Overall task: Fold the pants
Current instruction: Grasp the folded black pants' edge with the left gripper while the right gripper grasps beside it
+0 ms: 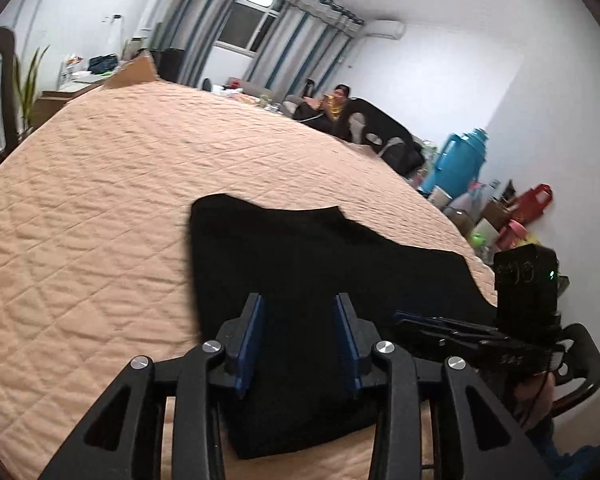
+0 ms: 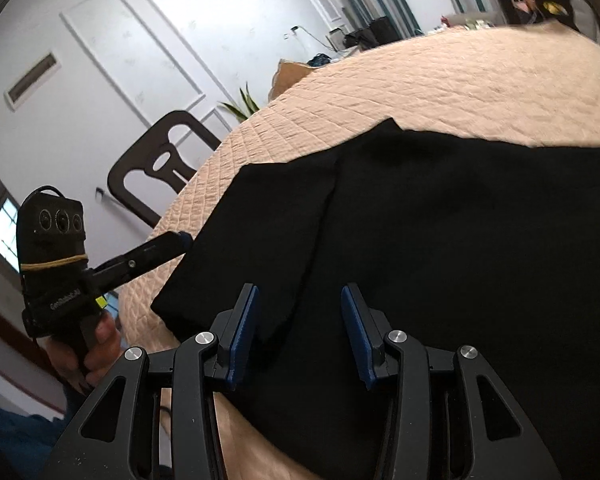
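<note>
Left wrist view, 1 pair of black pants [image 1: 320, 280] folded flat near the quilted bed's [image 1: 100, 208] front edge, 2 grippers, left gripper [image 1: 300, 340] and right gripper [image 2: 298, 332] both parted, gripping nothing, housing label unreadable.

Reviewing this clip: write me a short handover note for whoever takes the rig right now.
Left gripper: jaws open, empty, over the black pants.
Right gripper: jaws open, empty, also above the cloth.
Pants: lying flat on the peach quilt near its front edge, one layer lapped over another.
Done: at least one fold looks laid.
Left: probably check the edges and fold again if a smaller bundle is wanted.
</note>
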A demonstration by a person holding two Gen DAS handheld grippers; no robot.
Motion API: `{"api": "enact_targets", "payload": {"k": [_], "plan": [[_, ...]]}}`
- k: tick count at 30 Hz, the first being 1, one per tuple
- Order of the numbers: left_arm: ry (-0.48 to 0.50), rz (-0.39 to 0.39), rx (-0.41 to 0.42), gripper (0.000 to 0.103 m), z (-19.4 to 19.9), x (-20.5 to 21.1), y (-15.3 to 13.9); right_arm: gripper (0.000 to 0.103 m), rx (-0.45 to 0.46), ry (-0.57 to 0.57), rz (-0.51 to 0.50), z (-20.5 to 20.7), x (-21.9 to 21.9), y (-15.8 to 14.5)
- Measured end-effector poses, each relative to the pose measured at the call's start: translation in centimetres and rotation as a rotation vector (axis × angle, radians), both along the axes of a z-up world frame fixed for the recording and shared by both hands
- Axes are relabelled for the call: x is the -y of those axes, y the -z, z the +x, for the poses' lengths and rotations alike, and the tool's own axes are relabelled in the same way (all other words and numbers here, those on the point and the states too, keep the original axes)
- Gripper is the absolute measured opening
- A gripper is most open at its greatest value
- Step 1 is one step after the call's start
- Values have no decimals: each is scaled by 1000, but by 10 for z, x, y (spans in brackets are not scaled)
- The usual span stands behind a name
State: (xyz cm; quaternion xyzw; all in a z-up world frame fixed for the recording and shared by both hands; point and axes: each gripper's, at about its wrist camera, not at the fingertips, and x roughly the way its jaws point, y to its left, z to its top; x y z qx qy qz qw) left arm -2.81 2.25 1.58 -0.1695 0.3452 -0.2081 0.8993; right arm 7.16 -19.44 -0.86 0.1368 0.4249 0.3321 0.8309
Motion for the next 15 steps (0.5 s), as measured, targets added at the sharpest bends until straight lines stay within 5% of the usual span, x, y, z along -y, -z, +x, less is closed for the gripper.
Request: {"api": "enact_targets", "payload": {"k": [15], "plan": [[-12,-17,-20,39,-3,-13,23,47,-136,-91,83,41,-29,2]]}}
